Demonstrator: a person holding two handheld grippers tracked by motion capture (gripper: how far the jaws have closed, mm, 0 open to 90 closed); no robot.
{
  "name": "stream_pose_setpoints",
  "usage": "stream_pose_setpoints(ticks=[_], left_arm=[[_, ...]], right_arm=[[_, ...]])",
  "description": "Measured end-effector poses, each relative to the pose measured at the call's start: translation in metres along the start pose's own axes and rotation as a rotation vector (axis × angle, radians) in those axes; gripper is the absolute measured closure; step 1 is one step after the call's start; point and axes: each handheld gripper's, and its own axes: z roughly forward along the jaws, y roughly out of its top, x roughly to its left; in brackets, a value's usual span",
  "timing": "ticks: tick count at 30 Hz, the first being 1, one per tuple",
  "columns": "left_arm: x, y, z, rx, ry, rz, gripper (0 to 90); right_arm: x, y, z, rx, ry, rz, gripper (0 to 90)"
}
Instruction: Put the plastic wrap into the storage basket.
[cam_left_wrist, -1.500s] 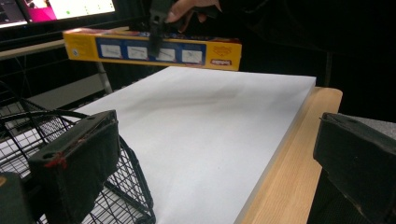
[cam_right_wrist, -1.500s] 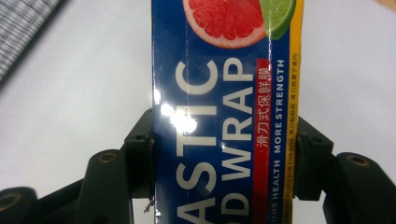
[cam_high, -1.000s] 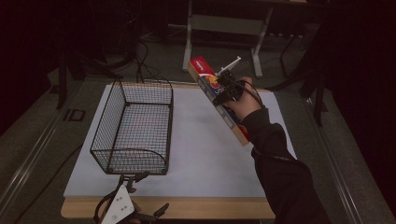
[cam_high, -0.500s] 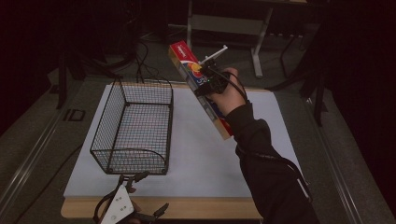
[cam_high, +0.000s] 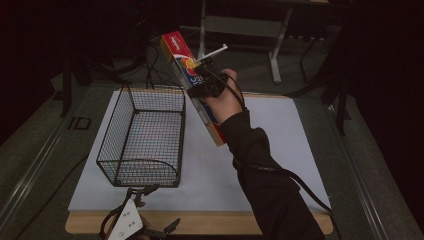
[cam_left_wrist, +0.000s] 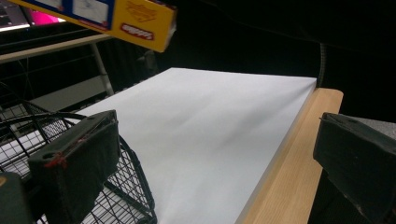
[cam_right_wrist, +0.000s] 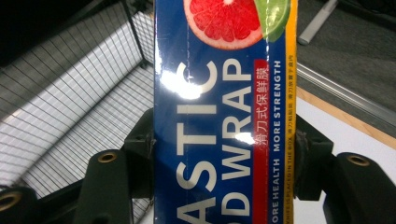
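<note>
Right tongs (cam_high: 202, 85) grasp the plastic wrap box (cam_high: 192, 80) mid-length, aloft beside the wire basket (cam_high: 145, 135). Risk: the long box tips or catches the rim. Left tongs (cam_high: 150, 212) gape, idle at the surface (cam_high: 280, 150) edge.

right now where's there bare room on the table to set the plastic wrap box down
The white mat lies bare right of the wire basket, out to its right edge, and along the front strip by the wooden edge. The basket crowds the left. The right hand-held gripper holds the plastic wrap box aloft.
</note>
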Motion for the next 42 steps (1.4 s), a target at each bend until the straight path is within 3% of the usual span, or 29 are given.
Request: stream_pose_setpoints(ticks=[4, 5, 8, 12, 14, 15, 25, 30, 33, 42], left_arm=[[0.000, 0.000, 0.000, 0.000, -0.003, 0.000, 1.3], [0.000, 0.000, 0.000, -0.002, -0.004, 0.001, 1.3], [0.000, 0.000, 0.000, -0.002, -0.004, 0.001, 1.3], [0.000, 0.000, 0.000, -0.003, -0.004, 0.000, 1.3], [0.000, 0.001, -0.001, -0.006, -0.004, 0.000, 1.3], [0.000, 0.001, -0.002, -0.007, -0.005, 0.001, 1.2], [0.000, 0.001, -0.005, -0.017, -0.001, 0.003, 1.3], [-0.002, 0.002, -0.005, -0.022, -0.012, 0.012, 1.3], [-0.003, 0.002, -0.006, -0.025, -0.019, 0.020, 1.3], [-0.003, 0.002, -0.007, -0.023, -0.024, 0.024, 1.3]], right_arm=[[0.013, 0.006, 0.001, -0.031, 0.004, 0.005, 40.1], [0.018, 0.008, 0.003, -0.049, 0.024, 0.019, 40.0], [0.022, 0.009, 0.004, -0.057, 0.028, 0.025, 40.1], [0.041, 0.014, 0.012, -0.076, 0.056, 0.026, 40.0], [0.044, 0.014, 0.014, -0.077, 0.056, 0.022, 40.1], [0.054, 0.016, 0.019, -0.089, 0.056, 0.010, 40.1], [0.076, 0.022, 0.039, -0.108, 0.084, 0.009, 40.1], [0.092, 0.026, 0.049, -0.159, 0.102, 0.022, 40.0], [0.101, 0.024, 0.055, -0.196, 0.125, 0.016, 40.0], [0.117, 0.013, 0.082, -0.192, 0.149, 0.042, 39.9]])
